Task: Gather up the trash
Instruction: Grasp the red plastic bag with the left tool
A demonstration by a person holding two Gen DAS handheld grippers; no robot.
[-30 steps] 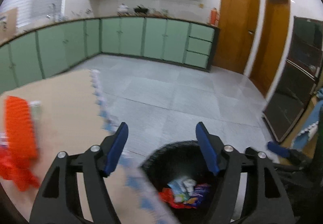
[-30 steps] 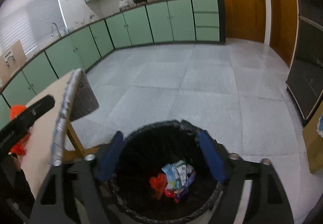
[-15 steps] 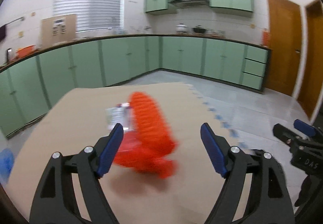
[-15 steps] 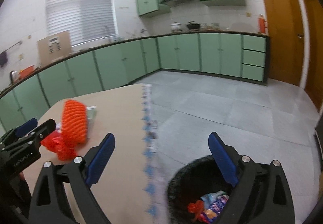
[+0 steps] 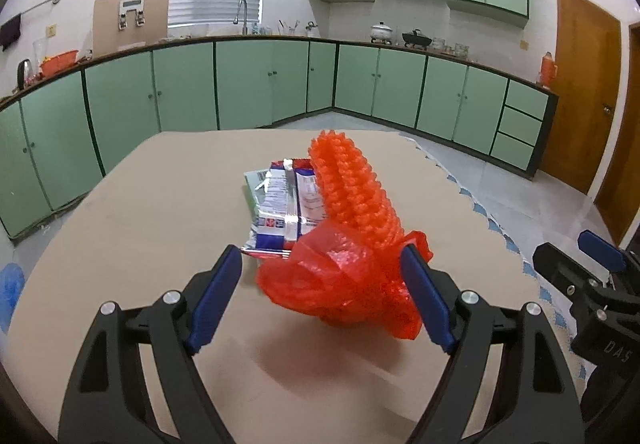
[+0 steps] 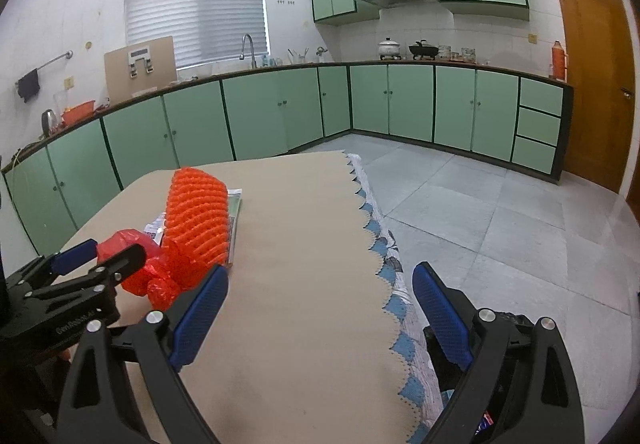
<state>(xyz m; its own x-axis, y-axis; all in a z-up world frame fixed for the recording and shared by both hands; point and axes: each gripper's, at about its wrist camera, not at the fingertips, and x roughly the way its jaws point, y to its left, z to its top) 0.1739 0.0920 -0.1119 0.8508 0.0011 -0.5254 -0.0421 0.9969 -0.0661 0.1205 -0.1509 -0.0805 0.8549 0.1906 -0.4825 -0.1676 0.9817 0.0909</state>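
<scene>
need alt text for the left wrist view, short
Open left gripper reaching toward a crumpled red plastic bag on a tan table, its blue fingers on either side but not pressing it. Behind the bag lie an orange foam net and a snack wrapper; the right gripper shows at right.

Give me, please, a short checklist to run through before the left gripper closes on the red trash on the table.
1. Left gripper jaws open, nothing pressed between them: ok.
2. Red plastic bag lies between the jaws: ok, though the right-hand pad is close to it.
3. Orange foam net and snack wrapper touch the bag and may drag along: not ok.
4. Right gripper open, empty, clear of the pile: ok.
5. Table bare around the pile: ok.
6. Bin position: cannot tell.
</scene>
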